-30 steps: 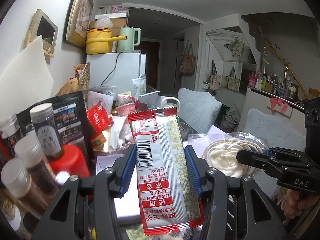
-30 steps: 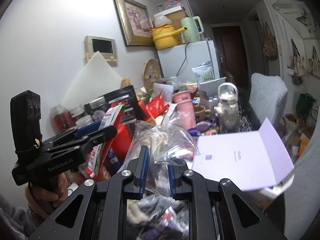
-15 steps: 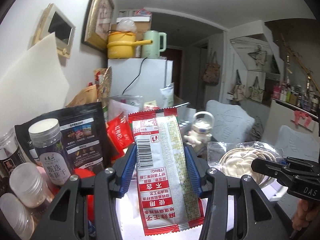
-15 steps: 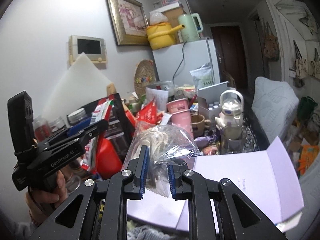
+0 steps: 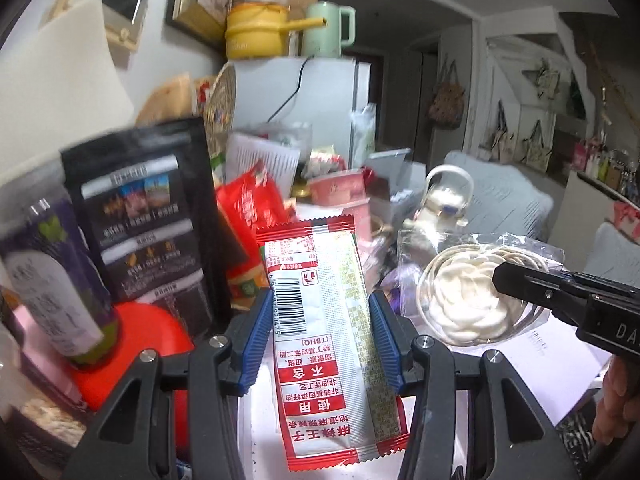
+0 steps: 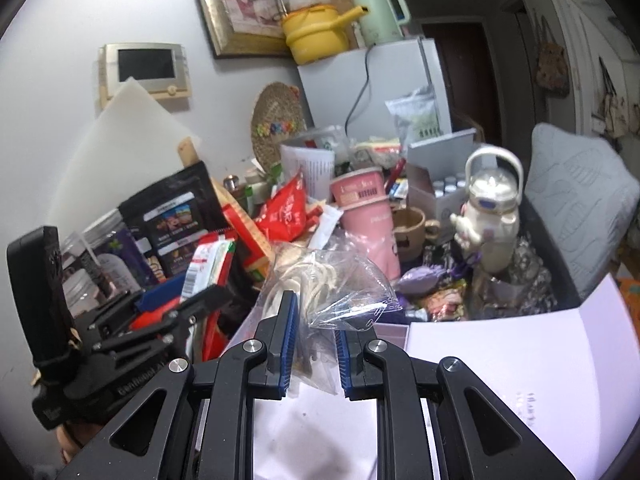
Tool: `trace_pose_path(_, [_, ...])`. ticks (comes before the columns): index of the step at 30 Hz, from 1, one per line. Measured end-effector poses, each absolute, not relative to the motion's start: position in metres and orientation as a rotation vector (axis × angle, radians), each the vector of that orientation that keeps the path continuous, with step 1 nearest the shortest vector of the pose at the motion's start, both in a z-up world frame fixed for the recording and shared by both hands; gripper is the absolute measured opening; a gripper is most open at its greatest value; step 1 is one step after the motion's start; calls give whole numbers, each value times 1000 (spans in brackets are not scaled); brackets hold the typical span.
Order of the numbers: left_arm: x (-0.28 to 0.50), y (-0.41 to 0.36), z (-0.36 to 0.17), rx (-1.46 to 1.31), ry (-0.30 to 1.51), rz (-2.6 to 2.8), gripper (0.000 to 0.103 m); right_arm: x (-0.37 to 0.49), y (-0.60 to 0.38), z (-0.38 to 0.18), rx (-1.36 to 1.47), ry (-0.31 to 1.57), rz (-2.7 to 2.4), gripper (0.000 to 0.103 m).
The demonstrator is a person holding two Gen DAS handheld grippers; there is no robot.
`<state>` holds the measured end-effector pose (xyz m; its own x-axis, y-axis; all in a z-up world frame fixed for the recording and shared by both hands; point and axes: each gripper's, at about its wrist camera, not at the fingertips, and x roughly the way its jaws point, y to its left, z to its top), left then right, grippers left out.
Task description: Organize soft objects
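Along the left edge of the table stand a capped jar [image 5: 52, 280], a tall black pouch [image 5: 148, 216] and, behind them toward the far edge, a heap of red snack bags [image 5: 250, 208] that runs back to a white fridge [image 5: 320, 96]. The left gripper [image 5: 322, 340] holds a red-and-white sachet [image 5: 328, 336]: its blue fingers [image 5: 256, 340] press on the packet's two long edges, set only as far apart as the packet is wide. The sachet's long axis runs straight out along the fingers, its upper end pointing toward the far clutter and its lower end hanging back between the gripper's arms. Just right of it, the right gripper [image 6: 312, 344] has its fingers drawn in close on a clear plastic bag [image 6: 332, 288] holding a coiled, cream-coloured soft thing [image 5: 468, 292]; the bag stands up and forward from the fingers, though the crinkled film makes it hard to say whether they pinch only plastic or the coil as well. Below both lies a pale purple box [image 6: 500, 368] with its flap open toward the right edge of the table, and past it a white kettle-shaped bottle [image 6: 490, 216]. Both loads sit ahead of and above this box, so a lowering move looks like the next one; the left hand's sachet is nearer the box's left edge, the right hand's bag nearer its middle.
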<state>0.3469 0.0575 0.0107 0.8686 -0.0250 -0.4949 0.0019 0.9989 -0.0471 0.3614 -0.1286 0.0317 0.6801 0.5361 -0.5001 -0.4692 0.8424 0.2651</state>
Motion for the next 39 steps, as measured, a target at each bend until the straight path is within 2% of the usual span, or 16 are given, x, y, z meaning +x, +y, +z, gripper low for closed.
trace_pose_path(5, [362, 58, -11, -34, 584, -1, 48, 381, -123, 3, 116, 677, 563, 18])
trace_pose_path(23, [397, 56, -72, -2, 823, 33, 48, 406, -112, -45, 91, 840, 556, 18])
trace_pose_path(39, [413, 59, -90, -30, 943, 48, 49, 411, -79, -81, -19, 954, 496, 22])
